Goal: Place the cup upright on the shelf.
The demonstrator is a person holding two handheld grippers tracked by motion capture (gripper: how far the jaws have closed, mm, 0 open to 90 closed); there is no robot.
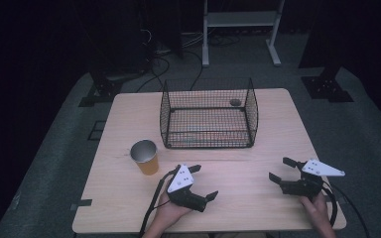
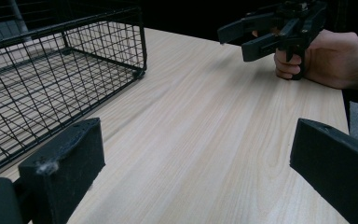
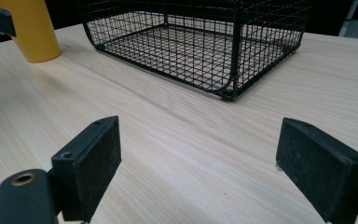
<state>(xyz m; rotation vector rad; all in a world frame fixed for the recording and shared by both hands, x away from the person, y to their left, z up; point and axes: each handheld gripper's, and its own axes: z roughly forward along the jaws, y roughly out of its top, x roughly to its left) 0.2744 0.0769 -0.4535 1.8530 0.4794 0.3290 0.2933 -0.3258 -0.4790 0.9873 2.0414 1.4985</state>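
High view: on the light wooden table [image 1: 238, 198] an orange paper cup with a silver inside [image 1: 145, 156] stands near the left edge, upright, beside the front left corner of the black wire-mesh basket [image 1: 208, 114]. The left gripper [image 1: 198, 182] is released, empty, near the cup; the right gripper [image 1: 280, 170] is spread wide too.

Left gripper view: jaws wide apart over bare wood.

Right gripper view: the same; the cup stands far left. It looks light and easily crushed, so I would hold its wall gently at the middle.
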